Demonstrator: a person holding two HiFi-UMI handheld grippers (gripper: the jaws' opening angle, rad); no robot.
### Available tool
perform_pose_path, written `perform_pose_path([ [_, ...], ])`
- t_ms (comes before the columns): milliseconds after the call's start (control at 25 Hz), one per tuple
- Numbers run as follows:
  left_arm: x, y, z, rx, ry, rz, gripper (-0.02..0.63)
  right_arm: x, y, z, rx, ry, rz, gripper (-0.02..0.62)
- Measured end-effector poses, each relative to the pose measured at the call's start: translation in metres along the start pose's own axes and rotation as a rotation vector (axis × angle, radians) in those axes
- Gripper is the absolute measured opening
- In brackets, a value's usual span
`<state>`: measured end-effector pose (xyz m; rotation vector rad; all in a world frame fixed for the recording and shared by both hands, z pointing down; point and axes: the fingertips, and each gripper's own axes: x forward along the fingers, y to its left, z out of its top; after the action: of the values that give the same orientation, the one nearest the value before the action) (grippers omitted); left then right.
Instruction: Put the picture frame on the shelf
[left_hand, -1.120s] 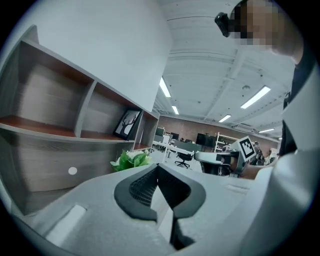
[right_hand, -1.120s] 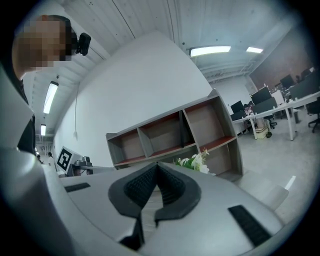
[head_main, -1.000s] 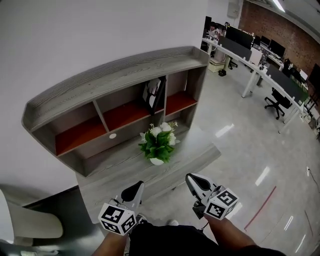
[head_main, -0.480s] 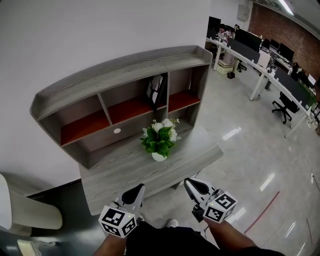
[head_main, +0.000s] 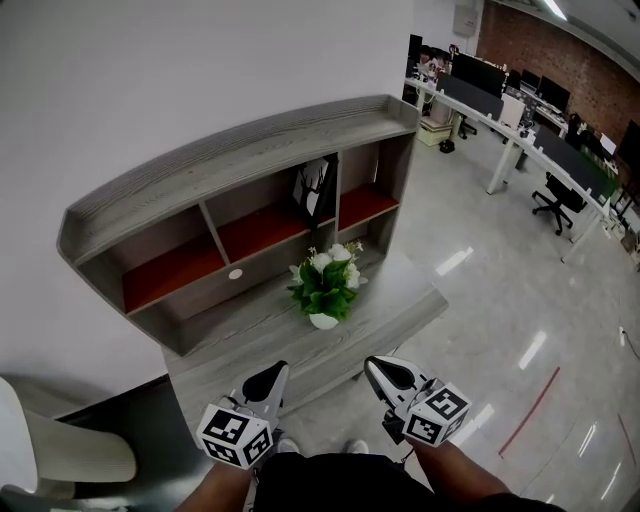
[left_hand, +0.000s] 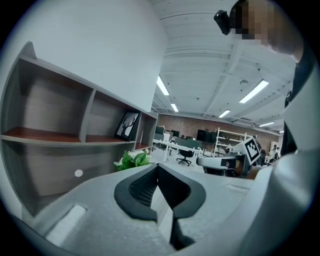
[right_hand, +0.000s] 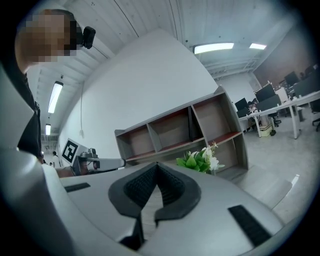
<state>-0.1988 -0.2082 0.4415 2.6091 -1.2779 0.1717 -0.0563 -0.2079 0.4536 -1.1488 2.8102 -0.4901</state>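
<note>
The left tongs (head_main: 268, 384) hung low by the person's body, clenched on nothing, well short of the table (head_main: 395, 305). Above it, the picture frame (head_main: 314, 188) stood already in the shelf (head_main: 230, 158), in the middle compartment, leaning by the divider on its right; a flower pot (head_main: 325, 288) sat on the table in front. The right tongs (head_main: 386, 372) were likewise clenched and empty. The placing looked done; I judged nothing remained but holding both tongs clear of the table
</note>
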Motion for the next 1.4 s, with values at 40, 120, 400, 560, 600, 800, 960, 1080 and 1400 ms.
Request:
perform_pose_path([
  [40,0.0,0.004,-0.001,-0.001,0.004,-0.008,0.009,0.003,0.002,-0.001,-0.001,0.002,-0.012,0.014],
  [120,0.001,0.01,-0.002,0.0,0.006,-0.026,0.009,0.007,0.006,-0.004,-0.004,0.009,-0.033,0.014],
  [400,-0.002,0.037,-0.002,0.005,0.005,-0.052,0.009,0.023,0.013,-0.005,0.0,0.013,-0.086,0.014],
  [560,-0.004,0.046,-0.002,-0.009,-0.003,-0.053,0.009,0.028,0.016,-0.004,-0.006,0.013,-0.097,0.014],
  [600,-0.004,0.047,-0.003,-0.012,-0.004,-0.056,0.009,0.029,0.017,-0.004,-0.009,0.011,-0.095,0.014],
  [800,-0.003,0.047,-0.004,-0.015,-0.007,-0.067,0.009,0.031,0.018,-0.004,-0.01,0.013,-0.102,0.014],
  [960,-0.004,0.047,-0.004,-0.013,-0.007,-0.069,0.009,0.031,0.017,-0.004,-0.003,0.014,-0.113,0.014],
  [1080,-0.005,0.047,-0.004,-0.012,-0.006,-0.068,0.009,0.031,0.019,-0.004,-0.011,0.015,-0.109,0.014],
  [1400,-0.008,0.04,-0.006,-0.006,-0.005,-0.08,0.009,0.029,0.023,-0.004,-0.019,0.012,-0.106,0.014],
])
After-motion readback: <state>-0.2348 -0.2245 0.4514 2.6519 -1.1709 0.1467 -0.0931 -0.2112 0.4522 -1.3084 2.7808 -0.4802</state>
